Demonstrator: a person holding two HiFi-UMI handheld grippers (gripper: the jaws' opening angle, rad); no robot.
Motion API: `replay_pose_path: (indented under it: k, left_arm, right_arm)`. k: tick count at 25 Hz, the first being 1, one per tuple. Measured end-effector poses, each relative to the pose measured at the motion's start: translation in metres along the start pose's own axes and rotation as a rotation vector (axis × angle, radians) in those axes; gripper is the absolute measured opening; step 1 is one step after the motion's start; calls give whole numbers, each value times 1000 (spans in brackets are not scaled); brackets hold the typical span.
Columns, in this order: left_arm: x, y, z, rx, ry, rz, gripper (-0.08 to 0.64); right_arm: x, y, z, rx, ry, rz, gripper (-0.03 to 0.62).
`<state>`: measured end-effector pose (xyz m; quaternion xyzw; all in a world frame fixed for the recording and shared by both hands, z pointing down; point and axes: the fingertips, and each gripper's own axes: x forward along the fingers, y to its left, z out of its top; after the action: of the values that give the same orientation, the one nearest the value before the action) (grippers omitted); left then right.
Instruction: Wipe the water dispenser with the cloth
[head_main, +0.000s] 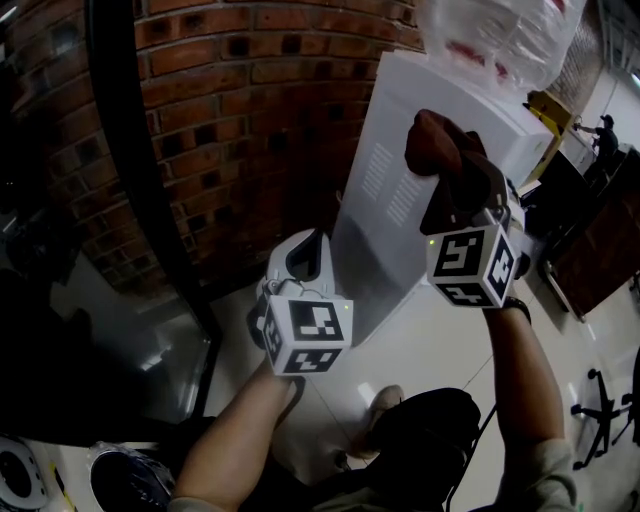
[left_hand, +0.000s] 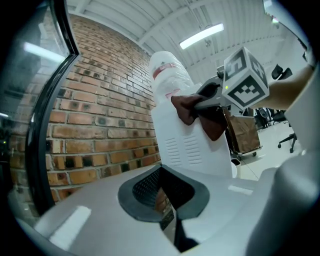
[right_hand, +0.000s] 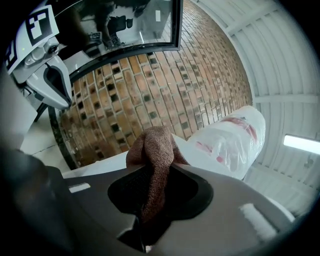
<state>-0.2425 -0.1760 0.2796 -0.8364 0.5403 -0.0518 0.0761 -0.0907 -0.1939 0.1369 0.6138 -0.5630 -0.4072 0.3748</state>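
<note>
- Two grippers are in your hands, each pointing level toward the appliance ahead.
- Your left gripper (left_hand: 162, 189) sits lower and nearer to you. Its jaws are drawn together with only a thin slit between the dark pads, and nothing is between them. It hangs short of the appliance, touching nothing.
- Your right gripper (right_hand: 154, 172) is higher and farther forward. Its jaws are nearly closed, and its pads pinch a fold of the brown cloth (right_hand: 155, 145). One bunch of cloth stands out ahead of the jaw tips; the rest trails back between the jaws.
- In the left gripper view, the cloth lies against the white side panel of the water dispenser (left_hand: 200, 150), near the panel's top edge and above the two columns of vent slots (left_hand: 182, 150).
- The dispenser stands on a pale tiled floor (head_main: 420, 350), close to the brick wall (head_main: 260, 100).
- A clear water bottle (left_hand: 167, 75) with red print sits on top of the dispenser.
- A black-framed glass panel (head_main: 140, 170) adjoins the wall on your left.
- Office chairs (left_hand: 280, 125) stand well beyond the dispenser.
</note>
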Motion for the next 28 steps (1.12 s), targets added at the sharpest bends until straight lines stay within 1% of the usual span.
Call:
replay_pose_path:
  k: [5, 10, 15, 24, 28]
  left_arm:
    - [1, 3, -10, 3, 21, 0, 0]
    - [2, 3, -16, 6, 29, -5, 0]
    - [3, 2, -21, 10, 37, -11, 0]
    - [2, 3, -27, 14, 40, -16, 0]
    - [2, 5, -31, 12, 49, -14, 0]
  right_arm:
    - [2, 38, -17, -22, 28, 59, 103]
    - [-1, 67, -31, -43, 51, 103, 103]
    - [-4, 102, -46, -68, 93, 169, 103]
    - [-11, 176, -81, -114, 184, 307, 103]
    - [-17, 222, -103, -156, 233, 403, 103]
